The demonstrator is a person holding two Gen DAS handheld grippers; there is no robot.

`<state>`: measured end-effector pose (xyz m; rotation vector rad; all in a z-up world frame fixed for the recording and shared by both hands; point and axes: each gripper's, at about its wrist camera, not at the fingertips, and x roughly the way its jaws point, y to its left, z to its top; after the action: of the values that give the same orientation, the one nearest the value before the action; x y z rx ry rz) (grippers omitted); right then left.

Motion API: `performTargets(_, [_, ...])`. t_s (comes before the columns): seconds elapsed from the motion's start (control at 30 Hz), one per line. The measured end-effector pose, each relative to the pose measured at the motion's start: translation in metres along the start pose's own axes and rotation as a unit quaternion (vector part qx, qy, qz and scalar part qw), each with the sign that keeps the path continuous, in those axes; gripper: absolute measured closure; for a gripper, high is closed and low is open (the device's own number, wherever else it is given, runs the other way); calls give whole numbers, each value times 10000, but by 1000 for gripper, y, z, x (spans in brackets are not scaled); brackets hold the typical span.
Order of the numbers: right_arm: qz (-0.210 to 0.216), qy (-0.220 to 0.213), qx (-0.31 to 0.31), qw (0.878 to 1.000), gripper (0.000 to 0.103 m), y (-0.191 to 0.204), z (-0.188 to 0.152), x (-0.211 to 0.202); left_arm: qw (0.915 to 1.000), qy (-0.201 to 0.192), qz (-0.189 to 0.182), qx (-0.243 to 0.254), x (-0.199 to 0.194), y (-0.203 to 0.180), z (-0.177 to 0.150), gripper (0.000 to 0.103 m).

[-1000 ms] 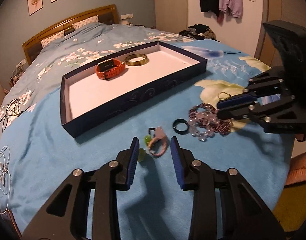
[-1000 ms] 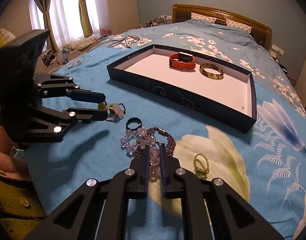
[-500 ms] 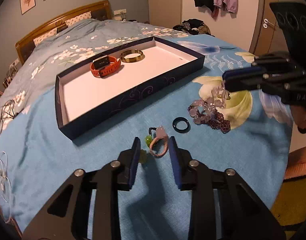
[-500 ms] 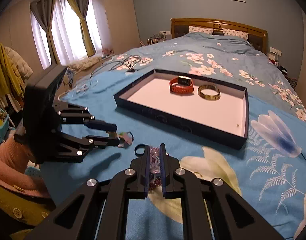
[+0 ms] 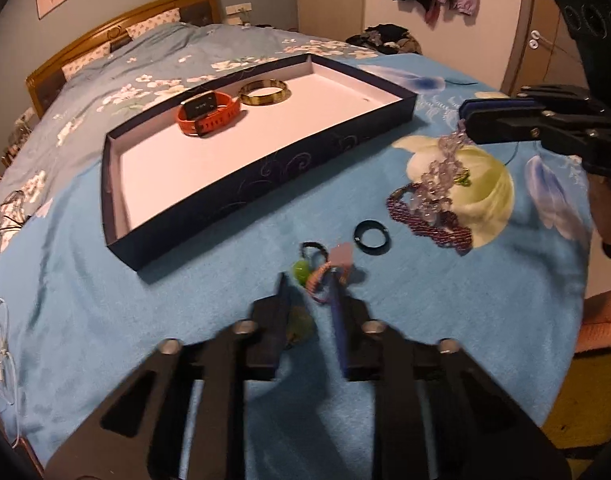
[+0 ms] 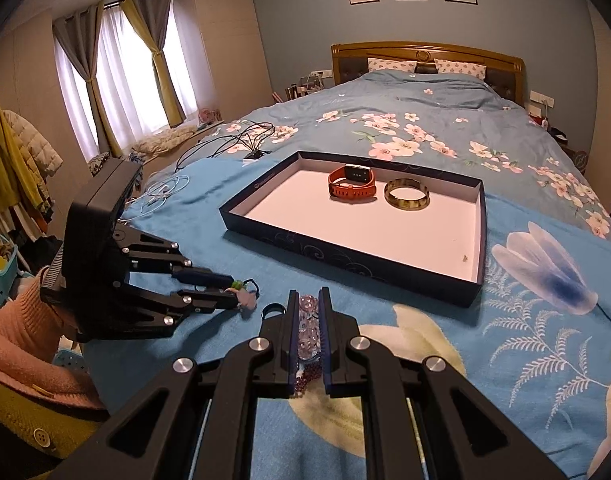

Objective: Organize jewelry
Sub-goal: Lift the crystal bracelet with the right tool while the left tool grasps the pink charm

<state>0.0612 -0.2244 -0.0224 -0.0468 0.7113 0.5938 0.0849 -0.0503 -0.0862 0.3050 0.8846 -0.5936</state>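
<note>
On the left of the right wrist view, a person's pink sleeve leads to the left tongs, which reach across the blue bedspread near the foot edge of the bed. Their jaws are closing on a small charm bracelet with a green bead and a pink piece; in the left wrist view it sits between the blurred fingertips, and in the right wrist view both tips meet it.

Just to the right of that bracelet, a black ring lies flat on the bedspread, apart from both tongs.

Next come the right tongs, closed tight on a strand of clear lilac beads. In the left wrist view the strand hangs from the tongs' tip down to a dark purple beaded bracelet, which rests on the bedspread over a pale printed flower. A small green-and-gold item lies beside the beads there; what it is cannot be told.

Beyond all these, toward the middle of the bed, stands a shallow dark blue box lid with a white inside. An orange smartwatch lies near its far edge, and a gold bangle rests just to the right of it, also near the far edge. The rest of the lid's floor is bare but for a tiny speck near its right near corner.
</note>
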Motion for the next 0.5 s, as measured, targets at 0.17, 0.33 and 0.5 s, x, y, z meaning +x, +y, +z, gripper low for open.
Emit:
performTargets(0.17, [12, -30, 13, 10000, 95, -1, 3, 2, 10000, -23, 79, 19, -2, -6, -2, 97])
performTargets(0.33, [10, -112, -7, 9999, 95, -1, 9, -1, 9997, -189, -38, -131, -11, -6, -4, 97])
performTargets(0.5, [28, -220, -20, 9998, 95, -2, 16, -5, 9990, -369, -132, -237, -23, -3, -1, 97])
